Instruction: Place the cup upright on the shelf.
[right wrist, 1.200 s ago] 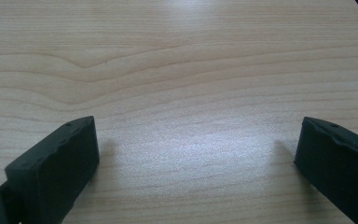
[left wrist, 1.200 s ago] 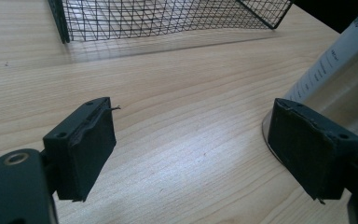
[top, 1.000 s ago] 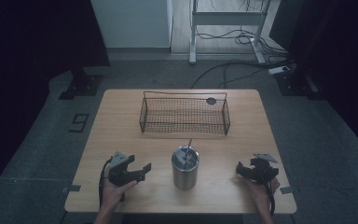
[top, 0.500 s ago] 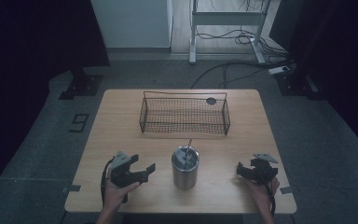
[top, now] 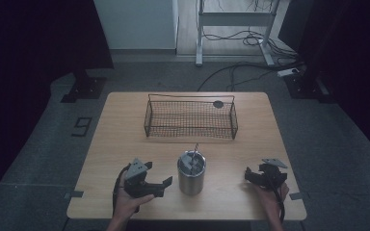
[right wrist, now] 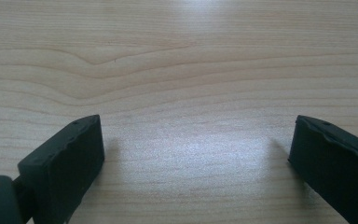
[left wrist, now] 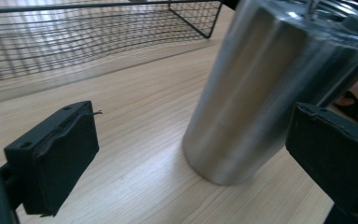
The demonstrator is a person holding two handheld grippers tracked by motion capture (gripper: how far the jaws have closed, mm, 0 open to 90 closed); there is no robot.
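Observation:
A steel tumbler (top: 191,174) stands near the front middle of the wooden table (top: 125,134), with some metal pieces sticking up inside it. Just to its left, my left gripper (top: 157,174) rests in a hand with its jaws open and pointing at the tumbler. In the left gripper view the tumbler (left wrist: 270,88) rises close ahead, toward the right jaw, and the left gripper (left wrist: 191,151) holds nothing. My right gripper (top: 250,175) sits at the front right, open and aimed left over bare wood; in its own view the right gripper (right wrist: 196,158) is empty.
A black wire basket (top: 191,119) stands across the back middle of the table and looks empty; the basket (left wrist: 74,42) also runs along the top of the left gripper view. A small dark disc (top: 218,103) lies by its far right corner.
My left gripper has slid a little to the right, closer to the tumbler. The right gripper has barely moved.

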